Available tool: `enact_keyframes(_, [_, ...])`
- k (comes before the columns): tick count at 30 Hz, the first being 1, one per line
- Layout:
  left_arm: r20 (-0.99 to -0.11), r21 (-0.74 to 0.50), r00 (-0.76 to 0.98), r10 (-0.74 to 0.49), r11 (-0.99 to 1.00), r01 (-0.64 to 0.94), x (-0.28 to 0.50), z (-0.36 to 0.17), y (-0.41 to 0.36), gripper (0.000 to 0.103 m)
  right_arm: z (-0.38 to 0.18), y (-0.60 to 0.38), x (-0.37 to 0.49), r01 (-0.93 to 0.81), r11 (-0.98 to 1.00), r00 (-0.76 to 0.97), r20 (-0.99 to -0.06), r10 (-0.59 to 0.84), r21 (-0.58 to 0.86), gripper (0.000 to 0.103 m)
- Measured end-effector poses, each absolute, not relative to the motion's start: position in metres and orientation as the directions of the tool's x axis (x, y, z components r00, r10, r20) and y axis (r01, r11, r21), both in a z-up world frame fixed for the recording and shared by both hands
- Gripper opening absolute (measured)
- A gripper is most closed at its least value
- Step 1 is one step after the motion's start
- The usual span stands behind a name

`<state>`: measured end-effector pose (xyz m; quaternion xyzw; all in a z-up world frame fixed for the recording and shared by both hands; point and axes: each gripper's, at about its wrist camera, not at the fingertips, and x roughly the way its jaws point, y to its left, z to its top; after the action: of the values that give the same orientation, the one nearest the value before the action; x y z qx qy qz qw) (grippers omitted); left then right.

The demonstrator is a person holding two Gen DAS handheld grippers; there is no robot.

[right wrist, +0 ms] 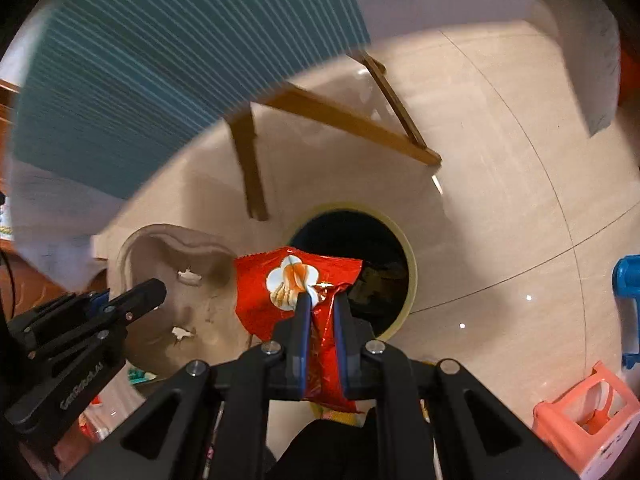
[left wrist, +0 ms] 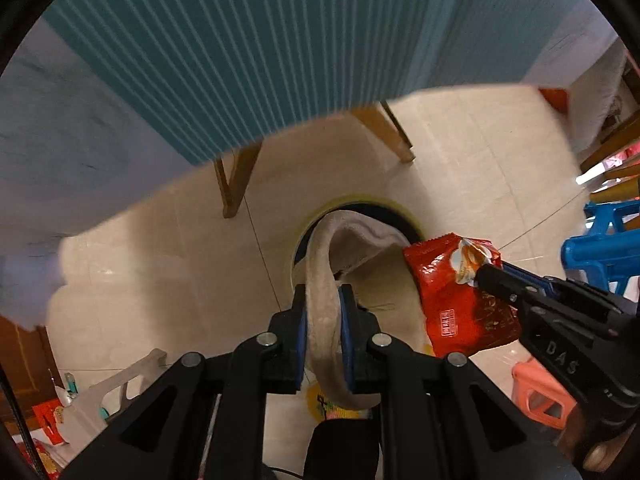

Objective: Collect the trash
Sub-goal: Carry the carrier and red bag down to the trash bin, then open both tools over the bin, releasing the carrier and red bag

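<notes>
Pinched tight in the left claw, a beige paper tray hangs over the bin just ahead. Beside it, the right claw clamps a red snack wrapper. Centre both above the opening before letting go, tray first.

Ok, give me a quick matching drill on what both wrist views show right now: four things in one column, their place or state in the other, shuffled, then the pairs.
Things:
1. red snack wrapper
2. beige paper tray
3. yellow-rimmed bin
4. pink stool

Place or state:
A. on the floor, open, dark inside, just below both claws
B. pinched in the left claw
C. standing on the floor off to the right
D. pinched in the right claw

Pairs: 1-D, 2-B, 3-A, 4-C
</notes>
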<state>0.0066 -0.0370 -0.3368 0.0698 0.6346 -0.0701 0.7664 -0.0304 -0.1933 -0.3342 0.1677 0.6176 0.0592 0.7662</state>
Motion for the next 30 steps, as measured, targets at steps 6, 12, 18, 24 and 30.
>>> enact_keyframes(6, [-0.981,0.025,0.193,-0.015,0.978,0.205,0.017,-0.389,-0.04,0.05,-0.405,-0.183,-0.014,0.15,0.937,0.219,-0.935,0.281,0.317,0.015])
enact_keyframes(12, [-0.988,0.032,0.155,-0.002,0.974,0.222,0.021,-0.416,-0.04,0.063,-0.442,-0.179,-0.007,0.19,0.93,0.197,-0.941,0.276,0.313,0.02])
enact_keyframes(18, [-0.987,0.031,0.159,-0.003,0.977,0.21,0.02,-0.409,-0.039,0.063,-0.436,-0.179,-0.009,0.186,0.93,0.209,-0.938,0.276,0.316,0.033])
enact_keyframes(24, [-0.982,0.021,0.186,-0.018,0.978,0.209,0.015,-0.382,-0.042,0.063,-0.418,-0.183,-0.007,0.183,0.928,0.229,-0.932,0.28,0.324,0.033])
enact_keyframes(30, [-0.977,0.008,0.209,-0.034,0.981,0.196,0.012,-0.34,-0.035,0.063,-0.385,-0.187,-0.01,0.191,0.919,0.253,-0.922,0.293,0.345,0.035])
